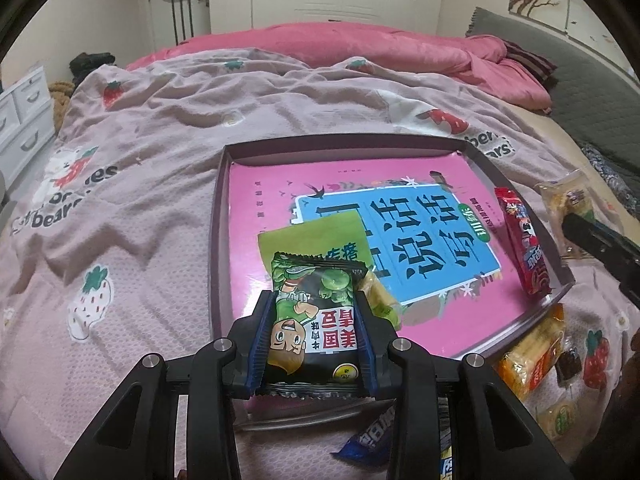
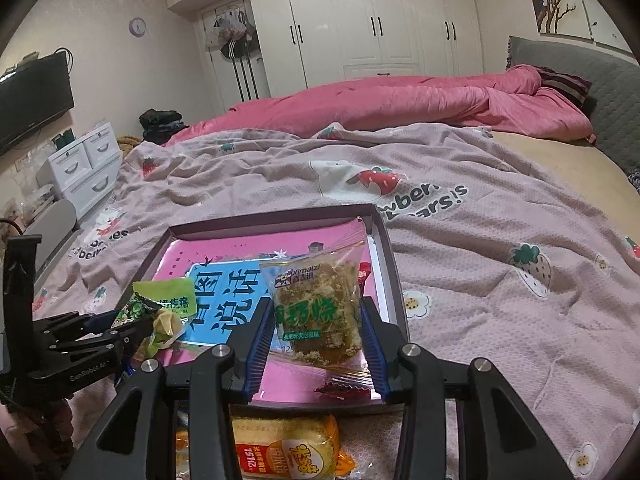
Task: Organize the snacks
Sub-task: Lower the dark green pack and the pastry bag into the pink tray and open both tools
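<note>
Left gripper (image 1: 314, 322): clamped on green pea packet (image 1: 313, 320), held upright between the blue pads, over the near left part of the tray (image 1: 218, 216).
Right gripper (image 2: 318, 326): clamped on clear-wrapped crumbly cake (image 2: 318, 308), held upright over the near right part of the tray (image 2: 386, 248).
Tray: dark-rimmed, shallow, lying on the bed (image 1: 152, 168), just ahead of both grippers; floor covered by pink and blue printed sheet (image 1: 400, 224).
Light green packet (image 1: 320, 240): in tray, directly beyond left gripper, flat on the sheet.
Yellow-wrapped piece (image 1: 380, 296): in tray, just right of left gripper.
Red packet (image 1: 524, 248): far right of left gripper, leaning along tray's right wall.
Orange cracker pack (image 2: 288, 448): on bed, below right gripper, outside tray's near rim.
Blue wrapper (image 1: 368, 436): on bed, below left gripper.
</note>
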`<act>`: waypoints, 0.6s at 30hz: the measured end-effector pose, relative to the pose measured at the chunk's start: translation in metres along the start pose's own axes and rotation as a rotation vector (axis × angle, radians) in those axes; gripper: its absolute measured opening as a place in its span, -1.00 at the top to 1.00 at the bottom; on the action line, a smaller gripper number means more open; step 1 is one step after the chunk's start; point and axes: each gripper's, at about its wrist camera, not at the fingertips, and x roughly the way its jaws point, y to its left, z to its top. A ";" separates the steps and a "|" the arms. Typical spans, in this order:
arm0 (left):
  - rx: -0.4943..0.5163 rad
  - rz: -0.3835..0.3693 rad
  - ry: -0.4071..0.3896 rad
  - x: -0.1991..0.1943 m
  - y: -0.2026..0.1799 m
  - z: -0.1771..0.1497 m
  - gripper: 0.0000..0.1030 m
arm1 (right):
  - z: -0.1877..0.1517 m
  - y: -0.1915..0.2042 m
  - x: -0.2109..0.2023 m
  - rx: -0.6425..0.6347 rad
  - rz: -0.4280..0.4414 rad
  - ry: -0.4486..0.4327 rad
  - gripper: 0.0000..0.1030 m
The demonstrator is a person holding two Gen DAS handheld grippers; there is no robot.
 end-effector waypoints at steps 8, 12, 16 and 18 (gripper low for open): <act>0.004 0.000 -0.004 -0.001 -0.001 0.000 0.24 | -0.004 0.003 0.016 -0.016 -0.001 0.038 0.17; 0.000 0.002 -0.004 0.000 0.000 0.000 0.24 | -0.007 0.004 0.023 -0.022 -0.002 0.056 0.17; 0.001 0.003 -0.004 -0.001 0.001 0.000 0.24 | -0.008 0.004 0.028 -0.025 -0.002 0.067 0.17; 0.004 0.006 -0.006 0.000 0.002 0.000 0.24 | -0.008 0.006 0.031 -0.028 0.002 0.072 0.17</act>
